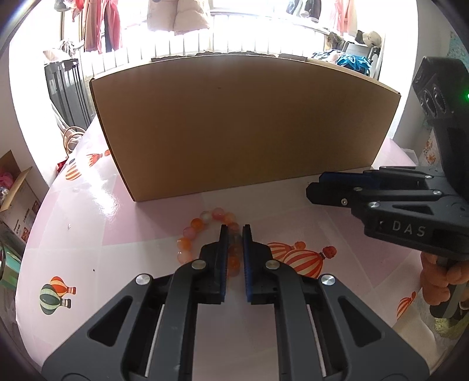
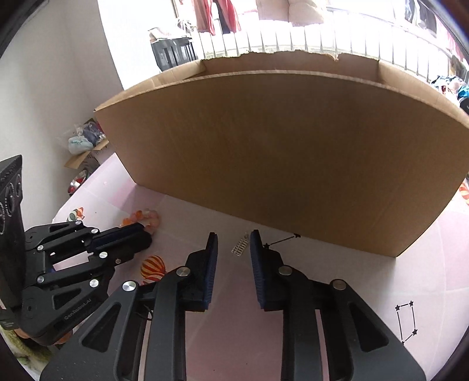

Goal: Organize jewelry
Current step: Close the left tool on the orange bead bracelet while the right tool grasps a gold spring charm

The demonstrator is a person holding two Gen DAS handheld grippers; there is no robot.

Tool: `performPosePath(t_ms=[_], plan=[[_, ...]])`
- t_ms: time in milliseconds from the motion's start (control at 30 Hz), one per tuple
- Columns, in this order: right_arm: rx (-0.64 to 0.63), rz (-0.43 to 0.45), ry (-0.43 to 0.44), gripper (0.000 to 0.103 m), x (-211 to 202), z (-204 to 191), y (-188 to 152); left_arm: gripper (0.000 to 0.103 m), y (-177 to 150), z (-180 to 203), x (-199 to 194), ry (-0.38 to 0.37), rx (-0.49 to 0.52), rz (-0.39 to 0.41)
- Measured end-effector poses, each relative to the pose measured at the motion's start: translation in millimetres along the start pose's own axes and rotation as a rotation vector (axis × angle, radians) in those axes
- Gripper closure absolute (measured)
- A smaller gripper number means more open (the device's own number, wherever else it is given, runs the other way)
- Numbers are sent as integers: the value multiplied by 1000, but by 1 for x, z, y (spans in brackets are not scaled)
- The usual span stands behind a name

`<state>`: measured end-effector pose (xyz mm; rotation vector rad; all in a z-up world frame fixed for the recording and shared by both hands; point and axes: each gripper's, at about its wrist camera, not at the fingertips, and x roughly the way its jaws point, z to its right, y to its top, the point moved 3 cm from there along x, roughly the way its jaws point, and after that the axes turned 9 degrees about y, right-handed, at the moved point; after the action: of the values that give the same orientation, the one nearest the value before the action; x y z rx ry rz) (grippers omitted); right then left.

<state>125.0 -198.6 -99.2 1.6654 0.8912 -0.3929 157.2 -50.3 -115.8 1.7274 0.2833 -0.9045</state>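
Pink tablecloth (image 1: 123,222) ahead of you is walled off by a cardboard box (image 1: 243,123). Your left gripper (image 1: 235,234) is narrowed around the bead bracelet (image 1: 202,231); only your right-wrist view shows the right gripper (image 2: 233,239), parted wide, with a small silver clip (image 2: 241,248) at lower centre.

home | hanging clothes (image 1: 102,26) | balloon-print tablecloth (image 1: 88,205)

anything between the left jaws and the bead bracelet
Nothing visible: the left gripper already straddles one side of the bead bracelet, with beads showing in the narrow gap between its jaws. The cardboard box stands just beyond.
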Motion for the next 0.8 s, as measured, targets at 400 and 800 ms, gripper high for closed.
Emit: performPosePath(t_ms=[400, 800], plan=[[-66, -27, -69, 90, 10, -10, 2, 95, 8, 5, 1, 22, -33, -35], [-37, -8, -57, 98, 6, -5, -1, 95, 10, 2, 4, 21, -35, -35]])
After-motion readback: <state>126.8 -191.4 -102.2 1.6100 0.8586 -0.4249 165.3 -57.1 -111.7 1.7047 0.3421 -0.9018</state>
